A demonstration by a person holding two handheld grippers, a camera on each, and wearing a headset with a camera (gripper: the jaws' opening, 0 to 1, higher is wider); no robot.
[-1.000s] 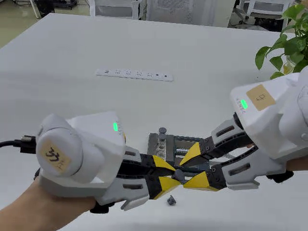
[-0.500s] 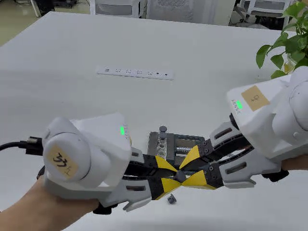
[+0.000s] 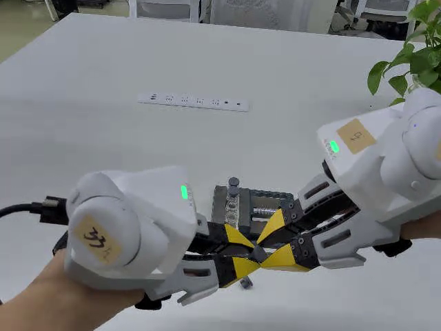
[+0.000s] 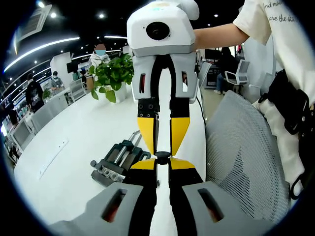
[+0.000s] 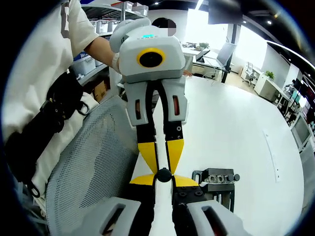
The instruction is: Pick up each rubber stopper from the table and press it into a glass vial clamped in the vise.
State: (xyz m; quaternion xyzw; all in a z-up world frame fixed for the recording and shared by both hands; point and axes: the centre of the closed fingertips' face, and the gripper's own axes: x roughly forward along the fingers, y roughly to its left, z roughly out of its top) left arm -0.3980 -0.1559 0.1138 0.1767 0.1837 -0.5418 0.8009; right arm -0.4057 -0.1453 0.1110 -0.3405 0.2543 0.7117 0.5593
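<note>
Working over a broad white table (image 3: 103, 76), with the grey vise (image 3: 262, 196) taken as the fixed mark. Holding the left tongs (image 3: 252, 256) just in front of the vise, reaching in from its left side. Holding the right tongs (image 3: 266, 252) at the same spot, reaching in from the vise's right side. Meeting tip to tip, with both pairs clenched on one small dark rubber stopper (image 4: 162, 156), pinched among the yellow-tipped jaws just in front of the vise. Seen well behind the vise: a white power strip (image 3: 193, 102), lying flat. Clamped at the vise's left end: a short row of glass vials (image 3: 232, 207), upright, the farthest one topped with a grey stopper (image 3: 233, 183). Found in front of the vise, just below the joined tips: one loose stopper (image 3: 246, 283), resting on the table.
</note>
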